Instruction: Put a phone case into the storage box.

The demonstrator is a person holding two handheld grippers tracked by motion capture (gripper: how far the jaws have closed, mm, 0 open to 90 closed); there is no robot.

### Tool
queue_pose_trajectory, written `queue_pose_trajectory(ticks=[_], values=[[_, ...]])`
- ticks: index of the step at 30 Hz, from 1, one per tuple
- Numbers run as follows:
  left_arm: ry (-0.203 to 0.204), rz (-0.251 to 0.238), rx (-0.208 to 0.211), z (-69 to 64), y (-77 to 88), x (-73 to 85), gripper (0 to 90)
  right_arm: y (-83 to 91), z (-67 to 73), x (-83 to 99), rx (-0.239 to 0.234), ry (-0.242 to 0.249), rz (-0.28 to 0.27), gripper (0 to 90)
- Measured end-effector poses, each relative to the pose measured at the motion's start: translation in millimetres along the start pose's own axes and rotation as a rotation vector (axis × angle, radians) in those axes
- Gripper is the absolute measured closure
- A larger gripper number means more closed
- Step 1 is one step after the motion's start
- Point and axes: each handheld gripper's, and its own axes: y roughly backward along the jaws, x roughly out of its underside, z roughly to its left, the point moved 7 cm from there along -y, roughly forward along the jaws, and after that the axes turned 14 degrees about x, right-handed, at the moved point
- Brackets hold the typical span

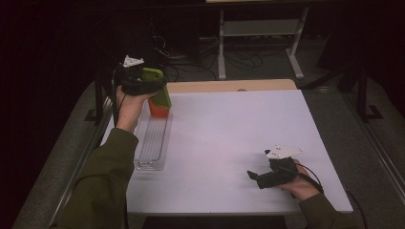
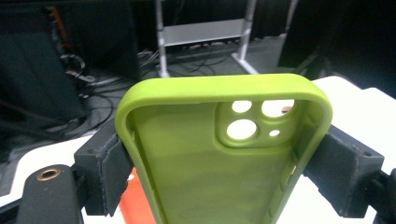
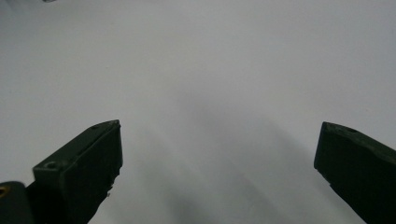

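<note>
A lime green phone case point(image 2: 219, 154) is clamped across its width between my left gripper's point(image 2: 219, 172) black pads, its open inside and camera cut-outs facing the camera. From above, the left gripper point(image 1: 152, 85) holds the green case point(image 1: 157, 88) over the far end of a clear plastic tray point(image 1: 152, 143). An orange case point(image 1: 158, 109) stands just below the green one at that end of the tray, and its edge shows under the green case point(image 2: 135, 200). My right gripper point(image 1: 255, 177) rests low at the front right of the white table point(image 1: 229, 133), jaws wide apart over bare surface point(image 3: 219, 154).
The long clear tray lies along the table's left side. A strip of wooden tabletop point(image 1: 229, 86) shows behind the white sheet. Beyond it stand a metal frame point(image 1: 258, 43) and cables on a dark floor.
</note>
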Motion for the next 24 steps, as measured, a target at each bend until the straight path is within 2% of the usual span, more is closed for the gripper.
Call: queue_pose_trajectory(ticks=[9,21,24], values=[[0.037,0.044,-0.098,15.9,-10.0,13.8,16.0,1.2,-0.9,0.1,0.002,-0.001,-0.005,0.7],[0.073,0.084,-0.168,32.1,-26.7,37.9,15.9,2.0,-0.9,-0.7,0.001,-0.001,-0.012,0.7],[0.106,0.072,-0.183,35.7,-32.8,45.8,15.8,2.1,-1.0,-0.8,0.001,0.0,-0.013,0.7]])
